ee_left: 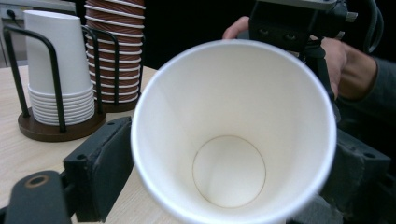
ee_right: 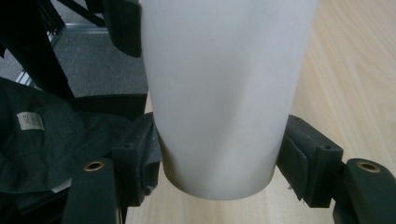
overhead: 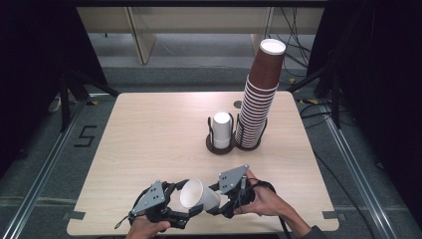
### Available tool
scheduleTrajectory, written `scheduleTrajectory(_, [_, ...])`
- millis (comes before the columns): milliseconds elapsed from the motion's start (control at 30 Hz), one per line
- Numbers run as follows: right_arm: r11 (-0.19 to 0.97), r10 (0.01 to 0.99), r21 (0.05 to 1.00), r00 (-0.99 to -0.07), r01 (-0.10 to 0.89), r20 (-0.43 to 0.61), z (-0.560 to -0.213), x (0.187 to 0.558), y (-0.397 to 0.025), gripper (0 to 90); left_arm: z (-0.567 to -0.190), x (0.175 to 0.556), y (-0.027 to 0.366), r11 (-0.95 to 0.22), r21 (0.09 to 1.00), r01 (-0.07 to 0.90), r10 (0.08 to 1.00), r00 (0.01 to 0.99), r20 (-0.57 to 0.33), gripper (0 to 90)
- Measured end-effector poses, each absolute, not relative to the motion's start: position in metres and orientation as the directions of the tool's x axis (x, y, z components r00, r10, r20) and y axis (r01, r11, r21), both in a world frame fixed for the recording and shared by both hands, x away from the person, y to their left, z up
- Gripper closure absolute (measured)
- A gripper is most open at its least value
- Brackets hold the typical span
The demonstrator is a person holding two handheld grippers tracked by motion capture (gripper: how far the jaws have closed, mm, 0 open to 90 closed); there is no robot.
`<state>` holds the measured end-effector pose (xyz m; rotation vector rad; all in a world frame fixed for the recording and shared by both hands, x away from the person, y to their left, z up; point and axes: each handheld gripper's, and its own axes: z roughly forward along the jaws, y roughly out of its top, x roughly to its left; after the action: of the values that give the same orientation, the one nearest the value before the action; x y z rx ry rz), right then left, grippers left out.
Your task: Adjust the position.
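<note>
A single white cup (overhead: 198, 195) is held on its side above the near edge of the worktop (overhead: 149, 134), between both tools: the right tool (overhead: 222, 198) grasps its base end, and the left tool (overhead: 191, 211) brackets its rim (contact unclear). It probably belongs on the white stack (overhead: 222, 130) in the rack (overhead: 215, 145), well apart, so placing remains.

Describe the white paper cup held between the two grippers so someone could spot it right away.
On the light wooden table, look at the near edge, well in front of the tall brown paper cup stack. There the single white paper cup lies sideways between the left gripper and right gripper, unlike the upside-down white cups in the rack.
</note>
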<state>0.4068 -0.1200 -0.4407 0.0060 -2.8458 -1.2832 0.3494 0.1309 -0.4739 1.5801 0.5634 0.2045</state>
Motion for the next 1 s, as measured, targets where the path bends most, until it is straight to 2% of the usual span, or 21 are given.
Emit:
scheduleTrajectory(300, [0.641,-0.003,0.767,-0.999,0.031,0.042,-0.446,0.407,-0.116,34.8,-0.476,0.348,0.123,0.019,0.977,0.215,0.463,0.864,-0.199,14.9])
scheduleTrajectory(367, [0.636,0.002,0.77,-0.998,0.044,0.055,-0.449,0.406,-0.114,34.6,-0.475,0.347,0.124,0.03,0.975,0.219,0.468,0.859,-0.207,21.2])
scheduleTrajectory(500, [0.628,0.007,0.775,-0.996,0.07,0.084,-0.451,0.406,-0.113,33.7,-0.475,0.348,0.126,0.028,0.976,0.216,0.452,0.868,-0.205,24.9])
scheduleTrajectory(533, [0.63,0.029,0.771,-0.995,0.091,0.095,-0.452,0.407,-0.113,25.7,-0.474,0.348,0.127,0.035,0.975,0.218,0.446,0.87,-0.211,25.3])
scheduleTrajectory(567, [0.63,0.029,0.771,-0.995,0.091,0.095,-0.452,0.407,-0.113,25.7,-0.474,0.348,0.127,0.035,0.975,0.218,0.446,0.87,-0.211,25.3])
scheduleTrajectory(600, [0.635,0.046,0.765,-0.994,0.103,0.095,-0.453,0.407,-0.113,20.4,-0.473,0.348,0.128,0.033,0.978,0.208,0.45,0.87,-0.2,25.3])
scheduleTrajectory(833, [0.627,0.143,0.763,-0.986,0.158,0.087,-0.451,0.415,-0.136,17.8,-0.469,0.353,0.139,-0.006,0.977,0.213,0.553,0.815,-0.174,25.5])
scheduleTrajectory(933, [0.617,0.219,0.763,-0.973,0.194,0.07,-0.45,0.418,-0.153,18.3,-0.469,0.357,0.146,-0.072,0.976,0.208,0.629,0.768,-0.117,25.4])
scheduleTrajectory(1000, [0.615,0.231,0.762,-0.971,0.201,0.07,-0.45,0.419,-0.157,18.3,-0.469,0.358,0.147,-0.084,0.975,0.206,0.644,0.758,-0.105,25.4])
